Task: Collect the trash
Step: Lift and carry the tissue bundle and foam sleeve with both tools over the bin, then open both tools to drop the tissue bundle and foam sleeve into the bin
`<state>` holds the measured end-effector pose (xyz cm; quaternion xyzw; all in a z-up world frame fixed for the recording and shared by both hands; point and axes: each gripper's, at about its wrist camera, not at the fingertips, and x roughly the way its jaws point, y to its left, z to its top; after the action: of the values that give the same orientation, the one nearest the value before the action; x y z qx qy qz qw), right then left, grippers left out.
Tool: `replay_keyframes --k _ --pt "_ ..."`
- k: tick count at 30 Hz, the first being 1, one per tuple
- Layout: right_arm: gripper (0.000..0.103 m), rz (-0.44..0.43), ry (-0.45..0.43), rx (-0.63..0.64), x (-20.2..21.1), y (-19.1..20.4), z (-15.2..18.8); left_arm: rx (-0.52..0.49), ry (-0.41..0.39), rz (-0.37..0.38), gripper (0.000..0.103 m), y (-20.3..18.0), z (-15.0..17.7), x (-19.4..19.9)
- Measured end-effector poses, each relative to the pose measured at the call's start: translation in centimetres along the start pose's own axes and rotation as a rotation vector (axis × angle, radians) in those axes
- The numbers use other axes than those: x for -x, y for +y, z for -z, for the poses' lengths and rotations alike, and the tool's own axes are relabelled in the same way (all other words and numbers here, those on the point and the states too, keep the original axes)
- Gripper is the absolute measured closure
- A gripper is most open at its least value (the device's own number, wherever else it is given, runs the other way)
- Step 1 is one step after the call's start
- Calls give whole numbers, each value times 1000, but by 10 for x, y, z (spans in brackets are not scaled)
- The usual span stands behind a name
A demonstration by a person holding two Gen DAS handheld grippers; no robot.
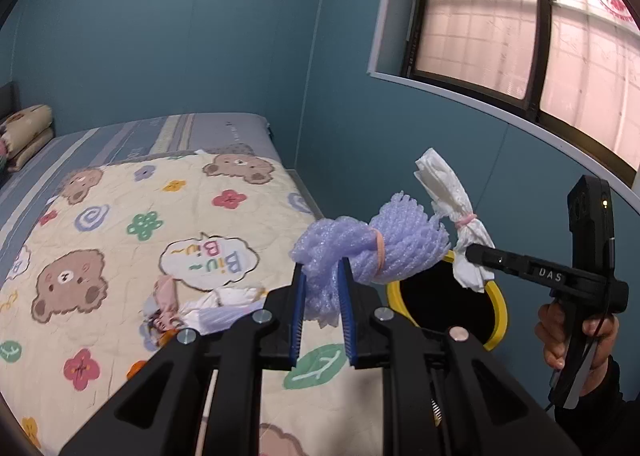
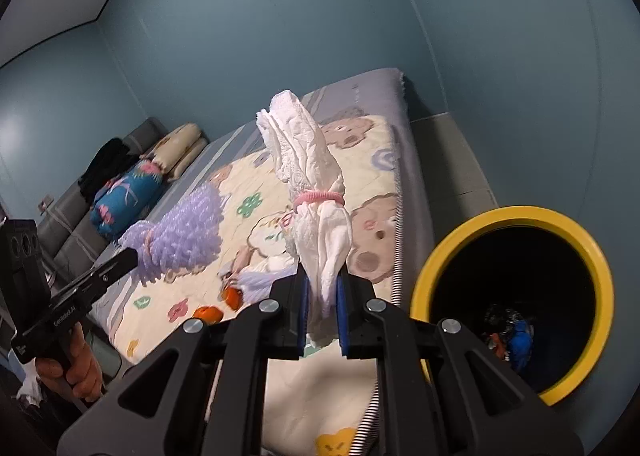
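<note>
Readable text: "DAS" on the right hand-held gripper [image 1: 478, 258] body, "Biu~ Biu~" in a speech bubble on the bed quilt [image 1: 120, 215], small "GenRobot.AI"-like print on the left hand-held gripper [image 2: 132, 256], hard to read.

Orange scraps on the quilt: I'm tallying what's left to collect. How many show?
2, in the right wrist view: one orange scrap near the quilt's near edge, another just right of it beside pale litter. More may hide behind the hand-held gripper.

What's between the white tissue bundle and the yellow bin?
Nothing. In the right wrist view, only bare bed edge and grey floor separate the tissue bundle, clamped in the right gripper, from the yellow bin.
</note>
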<state>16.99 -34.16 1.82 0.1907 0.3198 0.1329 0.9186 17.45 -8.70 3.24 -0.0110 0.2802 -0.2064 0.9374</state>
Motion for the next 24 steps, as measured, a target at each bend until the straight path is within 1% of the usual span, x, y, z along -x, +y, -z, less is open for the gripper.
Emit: replay_keyframes --k 9,19,24 --pt "92 85 -80 -76 23 -44 -10 -57 38 64 88 -38 -12 -39" --pt "92 160 -111 -150 33 -85 -12 -91 90 131 88 -76 -15 -88" --pt "92 207 -125 -179 33 -100 -13 -107 123 148 88 -93 -14 -113"
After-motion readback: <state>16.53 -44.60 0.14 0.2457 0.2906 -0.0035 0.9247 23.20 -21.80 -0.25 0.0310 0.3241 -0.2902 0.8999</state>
